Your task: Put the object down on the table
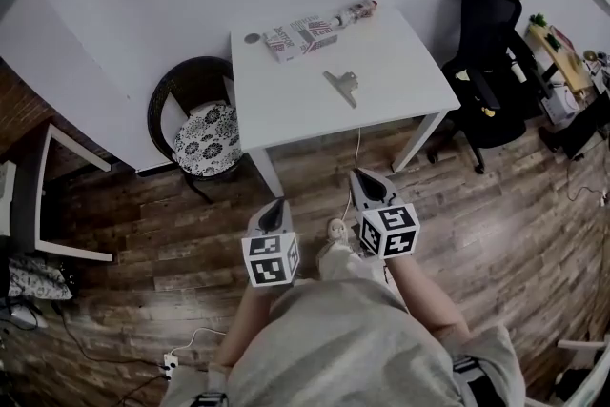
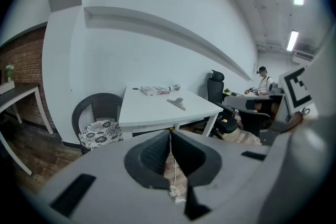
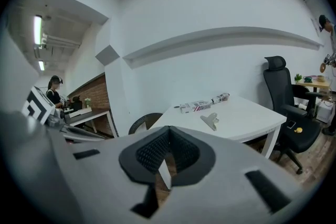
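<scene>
Jaws of left gripper [image 1: 281, 202] and right gripper [image 1: 355, 173] pressed together, empty, both short of the white rectangular worktop [image 1: 400, 81] at its near edge. Already lying near that worktop's middle: grey metal spring clip [image 1: 343, 86], long axis slanted to the edges, somewhat closer to right gripper. Probably nothing left to set down.
</scene>
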The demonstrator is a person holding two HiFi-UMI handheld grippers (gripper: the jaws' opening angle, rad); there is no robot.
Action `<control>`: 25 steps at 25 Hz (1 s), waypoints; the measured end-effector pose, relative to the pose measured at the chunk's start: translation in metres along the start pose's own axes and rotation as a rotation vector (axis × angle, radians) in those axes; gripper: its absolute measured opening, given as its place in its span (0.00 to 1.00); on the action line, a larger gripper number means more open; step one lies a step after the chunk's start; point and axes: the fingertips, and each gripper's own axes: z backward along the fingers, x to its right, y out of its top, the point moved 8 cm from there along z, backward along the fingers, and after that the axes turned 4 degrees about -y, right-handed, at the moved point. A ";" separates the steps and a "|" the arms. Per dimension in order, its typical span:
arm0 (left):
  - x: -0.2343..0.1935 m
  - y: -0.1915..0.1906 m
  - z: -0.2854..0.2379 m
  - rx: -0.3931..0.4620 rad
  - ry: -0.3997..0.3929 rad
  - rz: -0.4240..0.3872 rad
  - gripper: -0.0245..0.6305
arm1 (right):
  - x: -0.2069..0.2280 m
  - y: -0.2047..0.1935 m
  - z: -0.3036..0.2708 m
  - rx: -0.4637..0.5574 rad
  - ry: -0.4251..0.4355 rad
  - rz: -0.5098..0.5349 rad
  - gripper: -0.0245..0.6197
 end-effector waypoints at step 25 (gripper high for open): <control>-0.004 -0.011 0.028 0.027 0.003 -0.002 0.05 | -0.037 -0.004 0.030 0.028 0.045 -0.022 0.03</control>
